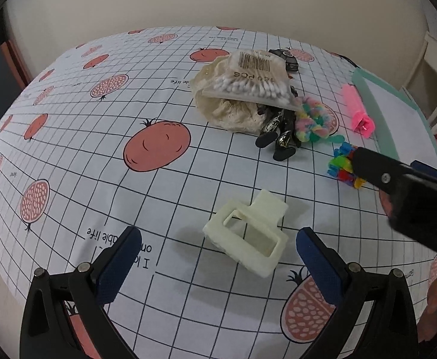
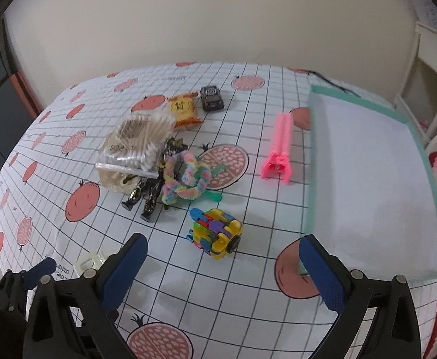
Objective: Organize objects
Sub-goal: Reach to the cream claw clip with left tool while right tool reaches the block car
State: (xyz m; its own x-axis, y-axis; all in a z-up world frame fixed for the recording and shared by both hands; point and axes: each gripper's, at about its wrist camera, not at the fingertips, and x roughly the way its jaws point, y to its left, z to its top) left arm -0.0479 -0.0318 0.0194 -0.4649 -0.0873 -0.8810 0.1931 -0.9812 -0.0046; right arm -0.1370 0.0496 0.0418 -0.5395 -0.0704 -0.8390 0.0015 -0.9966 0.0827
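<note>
A cream hair claw clip (image 1: 245,233) lies on the pomegranate-print tablecloth (image 1: 158,197). My left gripper (image 1: 218,239) hovers open over it, with a blue pad on either side and not touching it. A multicoloured linked toy (image 2: 217,233) lies just ahead of my open right gripper (image 2: 223,248), between the lines of its fingers. In the left wrist view a black right finger (image 1: 374,170) reaches that toy (image 1: 342,167). The clip's edge (image 2: 88,261) shows at the lower left of the right wrist view.
A pile holds a cotton swab bag (image 2: 137,146), a black figure (image 2: 146,191) and a fuzzy pastel loop (image 2: 188,176). A pink clip (image 2: 280,149), a toy car (image 2: 212,98) and a snack packet (image 2: 184,110) lie apart. A teal-edged white mat (image 2: 368,179) covers the right side.
</note>
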